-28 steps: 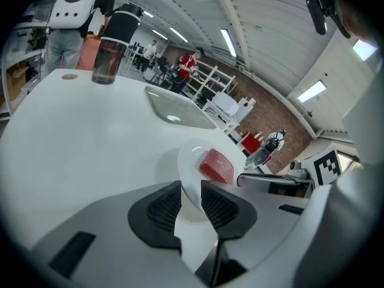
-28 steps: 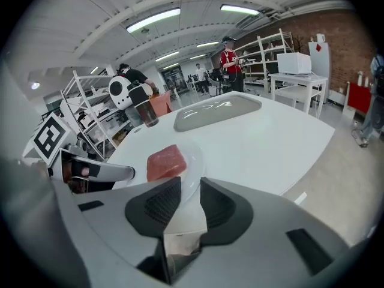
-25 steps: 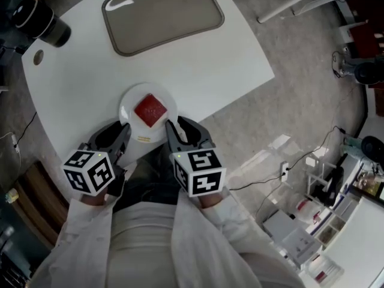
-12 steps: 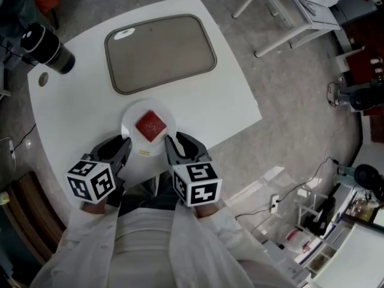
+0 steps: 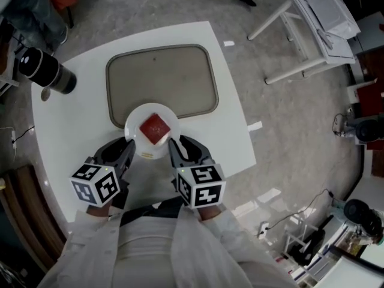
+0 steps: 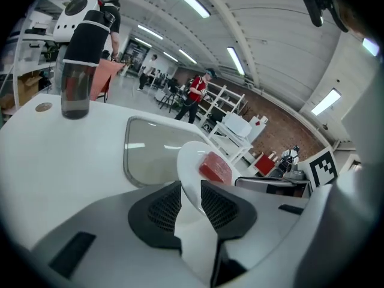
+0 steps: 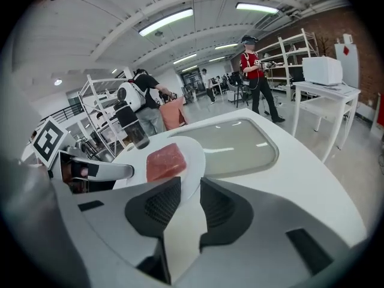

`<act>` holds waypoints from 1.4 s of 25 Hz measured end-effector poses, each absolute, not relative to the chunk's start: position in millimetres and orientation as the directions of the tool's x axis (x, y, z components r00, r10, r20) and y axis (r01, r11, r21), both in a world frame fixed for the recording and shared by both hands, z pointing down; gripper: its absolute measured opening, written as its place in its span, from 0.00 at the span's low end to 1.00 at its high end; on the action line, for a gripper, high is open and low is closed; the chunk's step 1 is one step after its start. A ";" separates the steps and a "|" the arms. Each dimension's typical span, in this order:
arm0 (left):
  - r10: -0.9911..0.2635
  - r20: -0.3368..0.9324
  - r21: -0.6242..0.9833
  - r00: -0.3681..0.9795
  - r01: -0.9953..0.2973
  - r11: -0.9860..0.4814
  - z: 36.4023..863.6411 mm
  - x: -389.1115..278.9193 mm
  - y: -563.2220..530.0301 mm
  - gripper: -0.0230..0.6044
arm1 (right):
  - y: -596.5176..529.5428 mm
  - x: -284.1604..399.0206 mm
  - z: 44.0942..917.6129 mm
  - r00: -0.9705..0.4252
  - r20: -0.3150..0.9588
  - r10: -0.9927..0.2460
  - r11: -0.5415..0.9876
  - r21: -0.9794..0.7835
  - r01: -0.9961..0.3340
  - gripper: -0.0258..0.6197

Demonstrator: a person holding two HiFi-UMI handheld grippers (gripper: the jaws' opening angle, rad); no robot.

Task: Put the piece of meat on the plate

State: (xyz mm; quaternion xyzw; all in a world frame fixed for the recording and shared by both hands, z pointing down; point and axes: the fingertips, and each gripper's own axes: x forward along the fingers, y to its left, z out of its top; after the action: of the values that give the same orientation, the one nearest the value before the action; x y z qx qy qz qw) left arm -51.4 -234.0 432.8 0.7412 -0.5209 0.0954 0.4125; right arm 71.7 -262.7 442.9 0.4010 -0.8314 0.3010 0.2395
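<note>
Left gripper (image 5: pixel 122 151) of mine is clenched on the near-left rim of the white plate (image 5: pixel 132 126), the rim pinched between its two dark pads, as its own view shows (image 6: pixel 191 188). My right gripper (image 5: pixel 180 149) grips the near-right rim the same way, with the plate edge wedged between its jaws (image 7: pixel 189 191). So I hold the plate from both sides, close in front of me.

On the plate lies the piece of meat (image 5: pixel 155 128), a red block resting about at its middle and touching neither gripper. From the left gripper view the meat (image 6: pixel 215 168) sits just beyond my pads; from the right gripper view it (image 7: pixel 165 162) lies to the left of them.

As I judge it, the task itself is done: the meat is on the plate. What seems left is only to set the plate down. It appears to hang over the near edge of the grey tray (image 5: pixel 162 77) on the white table (image 5: pixel 66 137).
</note>
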 end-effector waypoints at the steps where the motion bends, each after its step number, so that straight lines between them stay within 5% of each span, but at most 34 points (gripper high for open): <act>1: -0.699 0.570 0.511 0.431 -0.853 -0.109 431.0 -51.3 -240.8 0.21 | -271.4 71.3 441.3 -0.567 0.640 -0.519 0.506 -0.305 -0.807 0.20; 17: -0.725 0.595 0.479 0.347 -0.878 -0.028 455.4 -57.9 -358.5 0.21 | -403.9 60.5 463.9 -0.586 0.647 -0.487 0.560 -0.284 -0.779 0.20; 35: -0.652 0.690 0.406 0.314 -0.914 -0.009 487.1 -67.5 -382.0 0.21 | -430.8 47.7 492.5 -0.565 0.715 -0.412 0.581 -0.270 -0.767 0.20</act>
State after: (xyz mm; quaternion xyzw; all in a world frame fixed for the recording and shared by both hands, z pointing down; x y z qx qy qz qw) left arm -67.5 -382.0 487.1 0.6932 -0.5648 0.1555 0.4198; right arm 47.7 -430.8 492.5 0.3531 -0.8353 0.2908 0.3050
